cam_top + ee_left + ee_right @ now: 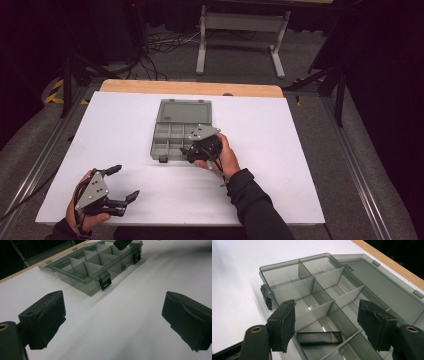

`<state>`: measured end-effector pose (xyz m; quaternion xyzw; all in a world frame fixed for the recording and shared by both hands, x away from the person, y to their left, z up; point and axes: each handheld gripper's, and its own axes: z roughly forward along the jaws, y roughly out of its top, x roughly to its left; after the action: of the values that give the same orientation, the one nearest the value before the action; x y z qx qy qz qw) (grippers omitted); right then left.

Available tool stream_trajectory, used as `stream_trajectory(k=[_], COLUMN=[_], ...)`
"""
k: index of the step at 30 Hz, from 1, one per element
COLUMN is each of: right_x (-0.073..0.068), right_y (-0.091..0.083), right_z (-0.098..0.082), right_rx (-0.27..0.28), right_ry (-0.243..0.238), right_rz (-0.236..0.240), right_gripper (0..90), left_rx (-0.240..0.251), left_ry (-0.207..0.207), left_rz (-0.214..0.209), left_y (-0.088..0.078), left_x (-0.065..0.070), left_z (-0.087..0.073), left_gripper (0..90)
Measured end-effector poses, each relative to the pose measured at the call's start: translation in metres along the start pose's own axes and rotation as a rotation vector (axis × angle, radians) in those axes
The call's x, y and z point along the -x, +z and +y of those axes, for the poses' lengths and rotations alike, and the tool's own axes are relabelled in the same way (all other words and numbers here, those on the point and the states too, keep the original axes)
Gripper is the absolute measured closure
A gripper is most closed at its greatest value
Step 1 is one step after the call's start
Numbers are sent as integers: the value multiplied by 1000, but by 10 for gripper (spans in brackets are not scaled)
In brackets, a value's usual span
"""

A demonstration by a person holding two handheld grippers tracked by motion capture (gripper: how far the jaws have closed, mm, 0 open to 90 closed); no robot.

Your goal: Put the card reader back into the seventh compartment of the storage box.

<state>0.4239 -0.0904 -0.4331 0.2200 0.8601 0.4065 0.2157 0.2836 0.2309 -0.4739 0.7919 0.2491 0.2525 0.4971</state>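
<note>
1. Since the organiser box (pixel 165 142) is thin, clear grey plastic with bare compartments, it is judged light and fairly stiff, though brittle at the dividers and hinge; its smooth walls are likely to slip under a weak pinch.
2. Hold is best taken on an outer wall or on the near rim beside a black latch (pixel 105 283); the thin dividers are better left alone; the lid (pixel 382 282) is better lifted by its far edge, since the light box may slide on the white table (pixel 125 130).
3. The box is seen at the middle of the table, open, with its lid laid flat on the far side; two black latches are fixed to the near wall; a flat dark piece (pixel 319 338) lies in a near compartment, and what it is cannot be told.
4. The right gripper (pixel 189 155) is held over the near right part of the box; its jaws are set apart above the dark piece, with nothing pressed between the pads.
5. The left gripper (pixel 126 182) is held over the near left of the table, well apart from the box; its jaws are spread wide around nothing.
</note>
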Motion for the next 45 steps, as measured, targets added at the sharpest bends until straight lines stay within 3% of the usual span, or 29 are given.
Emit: stream_trajectory(k=[26, 45], right_x=[5, 3], right_y=[-21, -33], right_z=[4, 3], right_rx=[67, 93], right_ry=[8, 7], right_rz=[-64, -85], right_gripper=[253, 224], left_rx=[-3, -4], left_ry=[1, 0], left_rz=[0, 0], left_y=[1, 1], left_x=[0, 0], left_z=[0, 0], left_gripper=[61, 62])
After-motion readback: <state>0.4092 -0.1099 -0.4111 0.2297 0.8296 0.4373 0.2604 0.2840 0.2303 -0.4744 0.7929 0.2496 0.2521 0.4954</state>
